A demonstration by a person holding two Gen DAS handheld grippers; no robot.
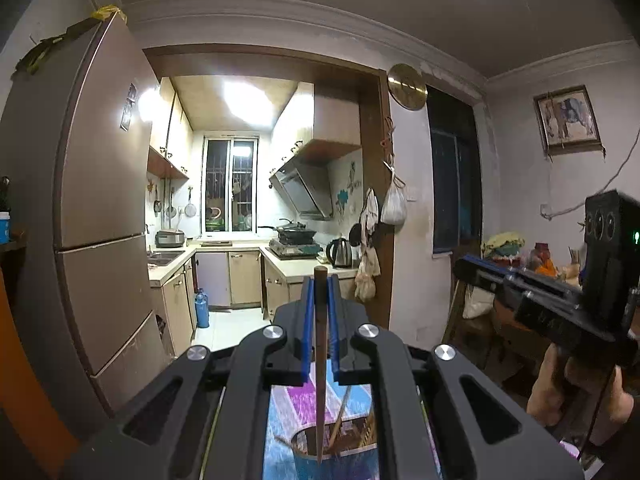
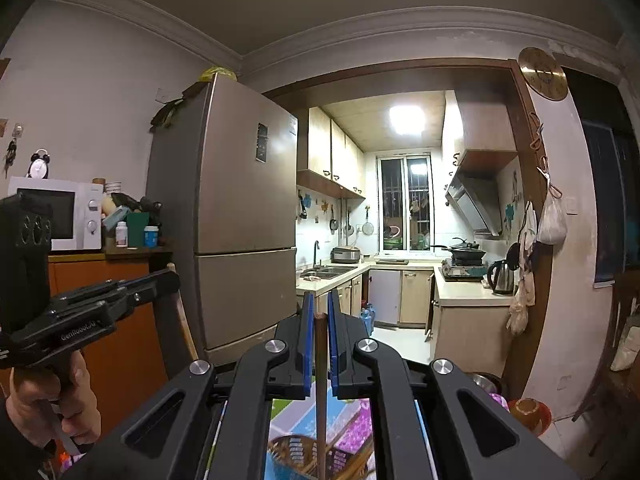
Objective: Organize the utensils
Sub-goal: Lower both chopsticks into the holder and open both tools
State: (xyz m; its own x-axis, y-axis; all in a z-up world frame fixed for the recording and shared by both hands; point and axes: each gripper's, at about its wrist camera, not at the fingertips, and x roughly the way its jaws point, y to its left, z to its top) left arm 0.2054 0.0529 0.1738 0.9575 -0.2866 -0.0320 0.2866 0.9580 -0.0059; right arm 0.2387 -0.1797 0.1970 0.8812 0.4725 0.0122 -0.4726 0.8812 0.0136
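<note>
Left wrist view: the left tool (image 1: 320, 280), jaws closed on an upright brown chopstick (image 1: 320, 360), holds its tip over a blue holder (image 1: 336, 460) standing on the patterned desk (image 1: 288, 408), with the right tool (image 1: 460, 268) alongside. Right wrist view: the right tool (image 2: 318, 300) likewise pinches a second chopstick (image 2: 320, 380) above a woven basket (image 2: 292, 446). Probable risk: either thin stick may pivot between the pads, miss its container, or strike the rim.

Each black gripper (image 1: 321, 280) has blue-edged fingers (image 1: 308, 320), round silver screws (image 1: 274, 332) and slotted arms.
</note>
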